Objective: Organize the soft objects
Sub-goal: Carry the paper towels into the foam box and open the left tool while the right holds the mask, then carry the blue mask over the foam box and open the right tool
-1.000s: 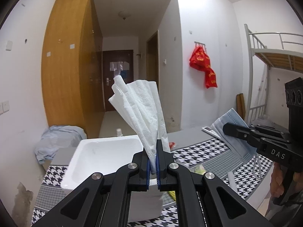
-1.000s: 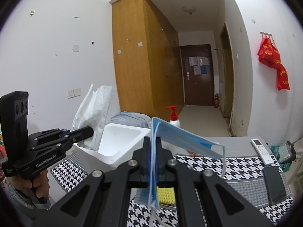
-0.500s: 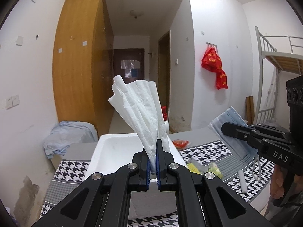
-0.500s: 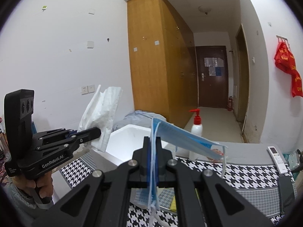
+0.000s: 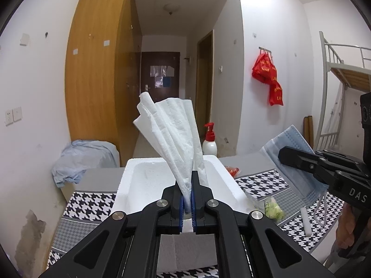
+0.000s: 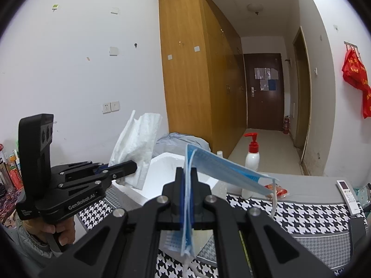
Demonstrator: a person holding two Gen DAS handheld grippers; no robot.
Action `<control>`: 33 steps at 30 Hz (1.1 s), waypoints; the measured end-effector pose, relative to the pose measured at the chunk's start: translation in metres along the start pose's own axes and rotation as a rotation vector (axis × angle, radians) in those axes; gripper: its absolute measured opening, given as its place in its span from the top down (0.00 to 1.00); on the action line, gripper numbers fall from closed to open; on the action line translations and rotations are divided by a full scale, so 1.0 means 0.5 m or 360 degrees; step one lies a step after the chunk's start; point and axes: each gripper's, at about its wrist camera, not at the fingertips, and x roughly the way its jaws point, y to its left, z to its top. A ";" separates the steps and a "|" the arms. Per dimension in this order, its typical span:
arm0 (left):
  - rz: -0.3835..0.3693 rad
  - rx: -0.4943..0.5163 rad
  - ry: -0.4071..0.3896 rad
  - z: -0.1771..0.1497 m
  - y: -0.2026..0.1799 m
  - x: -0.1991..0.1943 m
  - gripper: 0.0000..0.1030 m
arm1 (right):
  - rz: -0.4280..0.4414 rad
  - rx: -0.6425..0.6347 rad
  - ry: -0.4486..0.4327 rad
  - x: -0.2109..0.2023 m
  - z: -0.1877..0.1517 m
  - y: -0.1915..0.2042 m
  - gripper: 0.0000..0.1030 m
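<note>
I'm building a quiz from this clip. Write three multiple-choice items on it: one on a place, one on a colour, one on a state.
1. Where does the pump bottle stand?
A. on the table beyond the foam box
B. inside the foam box
C. on the floor by the door

2. What colour is the bottle's pump?
A. blue
B. red
C. white

3. What is the state of the left gripper?
A. open over the box
B. shut on nothing
C. shut on a tissue

Answers: 1 A, its base sits on the table past the box's far edge. 2 B, the pump head is red over a white body. 3 C, the tissue's lower end is pinched between the pads and fans upward.
</note>
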 end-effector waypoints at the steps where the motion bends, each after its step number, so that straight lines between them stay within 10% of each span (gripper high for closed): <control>1: -0.0002 -0.0001 0.0007 0.000 0.001 0.005 0.95 | -0.0004 -0.0003 0.0002 0.004 0.001 0.003 0.94; 20: -0.0042 0.0007 0.0189 0.002 0.005 0.099 0.92 | -0.0087 0.0036 0.0050 0.032 0.002 -0.010 0.94; 25: -0.0025 0.0011 0.0154 0.001 0.005 0.087 0.29 | -0.0102 0.0045 0.0053 0.034 0.002 -0.012 0.94; 33: 0.0059 0.0027 0.0046 0.002 0.006 0.053 0.05 | -0.0113 0.0026 0.0052 0.038 0.007 -0.004 0.94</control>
